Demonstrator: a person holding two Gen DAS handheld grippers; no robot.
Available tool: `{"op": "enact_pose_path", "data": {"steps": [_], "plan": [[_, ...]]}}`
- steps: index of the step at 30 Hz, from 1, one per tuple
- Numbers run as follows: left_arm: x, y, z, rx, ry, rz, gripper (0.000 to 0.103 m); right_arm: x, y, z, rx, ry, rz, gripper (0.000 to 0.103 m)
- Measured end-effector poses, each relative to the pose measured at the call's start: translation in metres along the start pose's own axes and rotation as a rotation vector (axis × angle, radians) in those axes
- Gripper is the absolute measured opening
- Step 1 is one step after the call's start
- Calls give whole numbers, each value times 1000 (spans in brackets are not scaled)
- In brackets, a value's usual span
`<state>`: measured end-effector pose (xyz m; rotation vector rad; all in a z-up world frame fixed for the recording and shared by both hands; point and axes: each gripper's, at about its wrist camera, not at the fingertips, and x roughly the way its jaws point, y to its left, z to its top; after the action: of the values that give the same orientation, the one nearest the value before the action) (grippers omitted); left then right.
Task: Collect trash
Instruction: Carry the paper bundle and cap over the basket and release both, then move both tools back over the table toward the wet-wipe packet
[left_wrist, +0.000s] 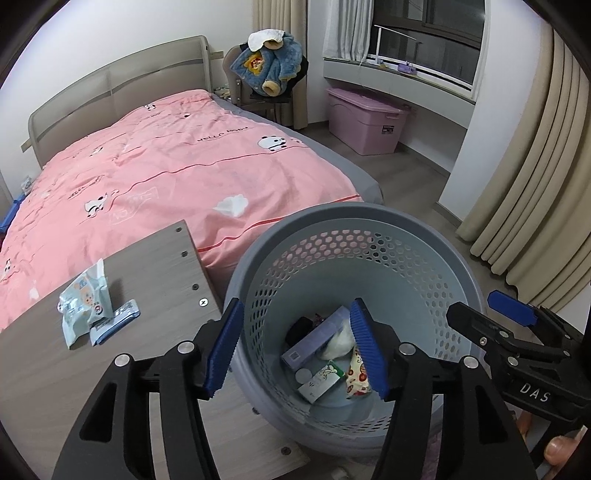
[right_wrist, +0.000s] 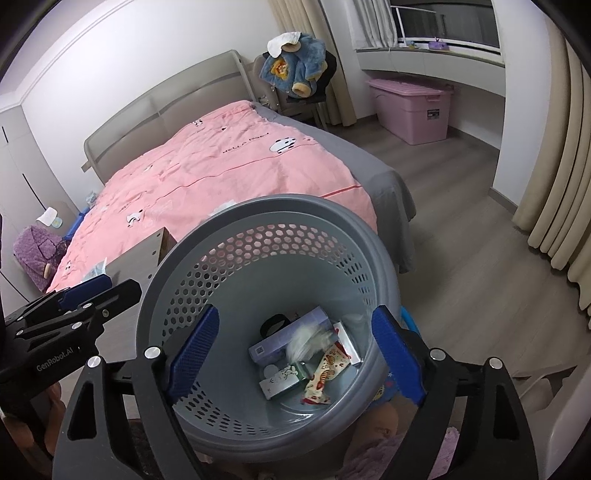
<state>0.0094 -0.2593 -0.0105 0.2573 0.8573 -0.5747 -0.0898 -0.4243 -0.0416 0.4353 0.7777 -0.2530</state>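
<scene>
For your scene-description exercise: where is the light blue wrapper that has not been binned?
In the left wrist view, the light blue wrapper lies at left on the wooden tabletop, touching a dark blue packet, left of the grey basket.

Matt grey perforated plastic basket (left_wrist: 436, 258), wood-grain table (left_wrist: 44, 369), soft pink cloth duvet (left_wrist: 166, 173), glossy wrappers (left_wrist: 83, 306).
</scene>
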Motion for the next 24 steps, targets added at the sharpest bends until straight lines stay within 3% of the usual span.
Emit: {"op": "enact_pose_path", "data": {"steps": [11, 24], "plan": [[-18, 26, -10, -55, -25, 28, 66, -6, 24, -5, -39, 3, 12, 89], [-36, 97, -35, -163, -36, 105, 68, 0, 83, -7, -131, 15, 56, 93]]}}
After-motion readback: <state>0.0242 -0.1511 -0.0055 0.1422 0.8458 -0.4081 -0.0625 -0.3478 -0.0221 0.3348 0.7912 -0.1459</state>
